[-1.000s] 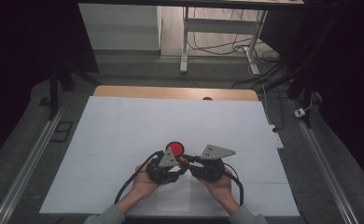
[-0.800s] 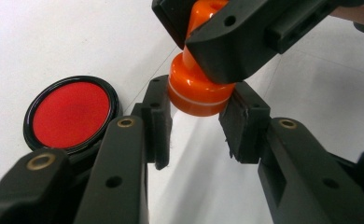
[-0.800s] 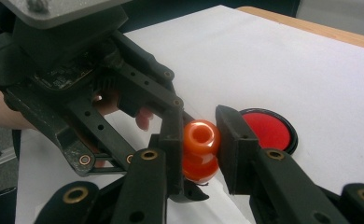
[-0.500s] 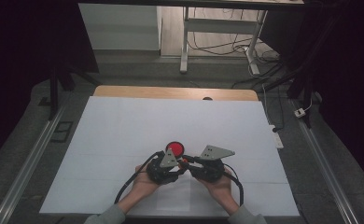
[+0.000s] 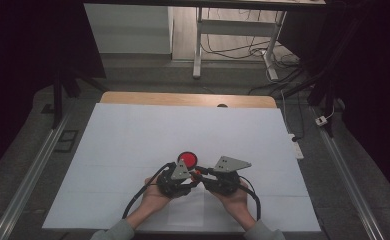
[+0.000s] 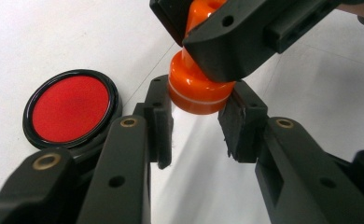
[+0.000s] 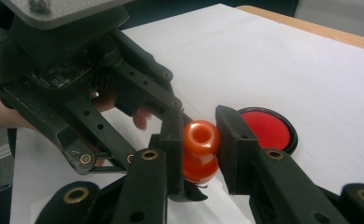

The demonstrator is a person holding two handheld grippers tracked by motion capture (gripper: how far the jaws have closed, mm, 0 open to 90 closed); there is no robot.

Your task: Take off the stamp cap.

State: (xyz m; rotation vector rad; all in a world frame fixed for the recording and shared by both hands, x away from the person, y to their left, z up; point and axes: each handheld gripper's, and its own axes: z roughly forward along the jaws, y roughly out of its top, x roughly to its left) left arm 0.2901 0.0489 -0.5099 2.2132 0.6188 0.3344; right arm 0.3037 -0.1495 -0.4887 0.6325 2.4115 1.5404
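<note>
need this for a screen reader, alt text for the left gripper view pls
Both grippers clamp one orange stamp: the left gripper grips its wide base, the right gripper its knob from above. A round red ink pad in a black rim lies on the white sheet to the left.

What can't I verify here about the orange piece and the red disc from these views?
- Orange stamp: underside faces the table in the left gripper view; top covered by the right gripper.
- Same stamp, right gripper view: base hidden behind the left gripper fingers.
- Red ink pad: too small in the high view to read its surface.
</note>
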